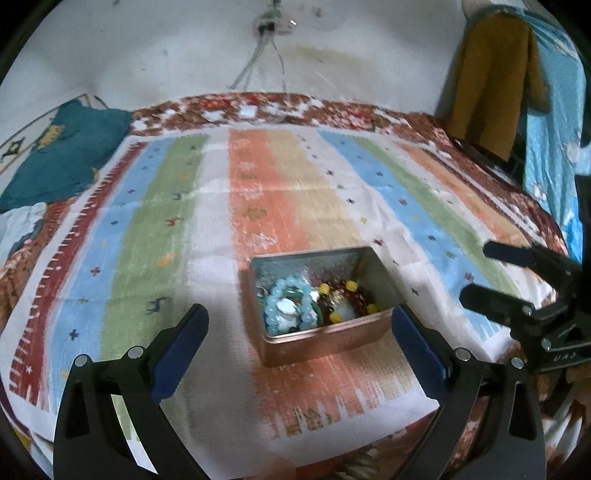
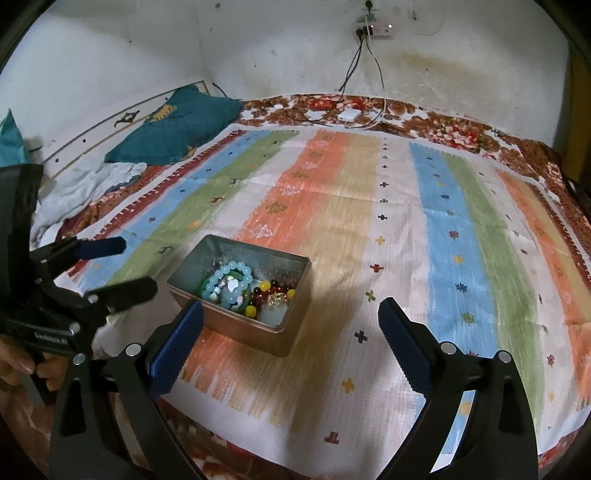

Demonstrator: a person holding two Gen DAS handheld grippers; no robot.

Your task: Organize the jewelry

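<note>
Both hand-held grippers wide open, empty, striped cloth (image 2: 369, 229), stained white wall (image 2: 258, 44)

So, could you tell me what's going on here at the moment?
A person holds a gripper in each hand above a striped cloth on a bed. An open metal tin sits on the cloth with the jewelry inside: a pale blue bead bracelet and a red and yellow bead bracelet. The left gripper and right gripper are both open and empty, near the tin.

stained white wall (image 2: 258, 44), wall socket (image 2: 373, 27) with dangling cables, striped cloth (image 2: 406, 221) over floral bedspread (image 2: 454, 133), teal pillow (image 2: 173, 125)
</note>
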